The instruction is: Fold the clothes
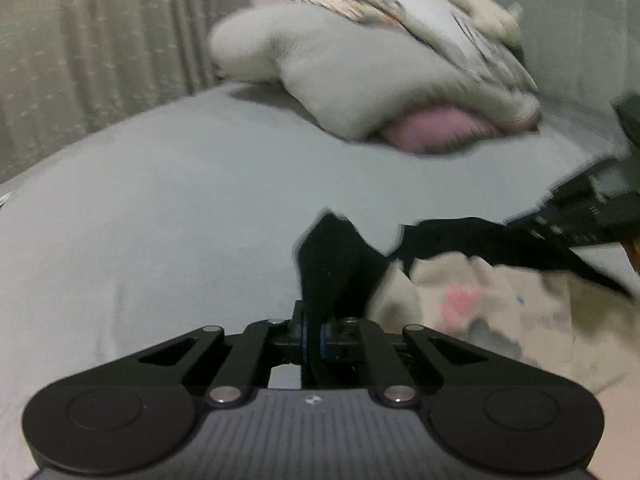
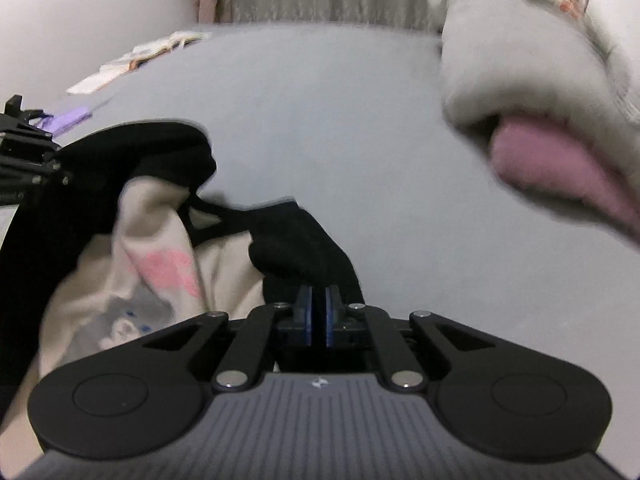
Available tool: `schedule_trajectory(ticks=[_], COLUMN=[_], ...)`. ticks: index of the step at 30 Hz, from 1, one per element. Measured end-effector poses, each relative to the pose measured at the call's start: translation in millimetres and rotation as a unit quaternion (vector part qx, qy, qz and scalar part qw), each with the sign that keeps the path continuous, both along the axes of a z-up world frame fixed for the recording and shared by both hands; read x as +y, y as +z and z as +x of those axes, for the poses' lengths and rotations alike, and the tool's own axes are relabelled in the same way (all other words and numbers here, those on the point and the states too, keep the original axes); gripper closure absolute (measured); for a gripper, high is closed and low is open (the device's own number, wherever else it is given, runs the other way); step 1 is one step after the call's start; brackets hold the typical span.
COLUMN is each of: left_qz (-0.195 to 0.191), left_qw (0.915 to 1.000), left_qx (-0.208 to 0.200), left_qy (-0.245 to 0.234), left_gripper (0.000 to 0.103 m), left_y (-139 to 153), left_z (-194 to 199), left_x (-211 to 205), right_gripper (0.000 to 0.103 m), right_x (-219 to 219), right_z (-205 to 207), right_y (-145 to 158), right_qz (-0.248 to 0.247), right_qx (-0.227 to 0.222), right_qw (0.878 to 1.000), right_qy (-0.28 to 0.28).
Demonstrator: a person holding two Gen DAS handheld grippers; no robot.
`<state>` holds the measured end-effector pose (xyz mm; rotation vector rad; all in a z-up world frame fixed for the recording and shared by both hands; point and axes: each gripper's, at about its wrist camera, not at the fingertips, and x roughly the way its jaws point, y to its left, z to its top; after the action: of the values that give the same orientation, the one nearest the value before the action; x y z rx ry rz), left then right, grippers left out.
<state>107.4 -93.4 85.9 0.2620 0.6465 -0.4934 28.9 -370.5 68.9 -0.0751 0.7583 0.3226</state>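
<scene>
A black garment (image 1: 336,256) is stretched between my two grippers above a grey bed sheet (image 1: 160,200). My left gripper (image 1: 313,340) is shut on one black corner. My right gripper (image 2: 319,316) is shut on another black part (image 2: 304,256). A cream garment with a pink and grey print (image 1: 480,304) lies bunched under the black cloth, to the right of my left gripper; it also shows in the right wrist view (image 2: 160,276), left of my right gripper. The other gripper shows at the right edge of the left view (image 1: 592,208) and at the left edge of the right view (image 2: 24,148).
A pile of pale bedding with a pink pillow (image 1: 432,128) lies at the far side of the bed; it also shows in the right wrist view (image 2: 560,160). Papers (image 2: 136,56) lie at the far left bed edge. Curtains (image 1: 80,60) hang behind.
</scene>
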Motion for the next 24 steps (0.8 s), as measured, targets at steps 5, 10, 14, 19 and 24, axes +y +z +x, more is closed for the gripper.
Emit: schedule_trajectory(ticks=[5,10,14,19,24], left_qz=[-0.029,-0.027,-0.003,0.02,-0.057], left_qw=[0.9994,0.9992,0.9975,0.9952,0.9935], left_qx=[-0.007,0.018,0.069,0.094,0.099], left_qy=[0.016,0.025,0.015,0.015,0.007], left_gripper=[0.099,0.099,0.099,0.097,0.088], left_y=[32,47,23,-9,7], left_z=[-15,-28,-25,-10,21], left_x=[25,52,57,70,83], right_gripper=[0.096,0.095,0.083,0.062,0.038], right_x=[9,6,2,-2,-25], right_z=[-42,-73,-62,-55,-22], right_y=[44,40,-2,-8,11], right_qz=[-0.008,-0.006,-0.019,-0.014,0.072], right_qx=[-0.061,-0.029,0.041,0.023,0.007], right_qw=[0.998,1.0,0.999,0.999,0.996], right_qy=[-0.011,-0.005,0.005,0.047,0.048])
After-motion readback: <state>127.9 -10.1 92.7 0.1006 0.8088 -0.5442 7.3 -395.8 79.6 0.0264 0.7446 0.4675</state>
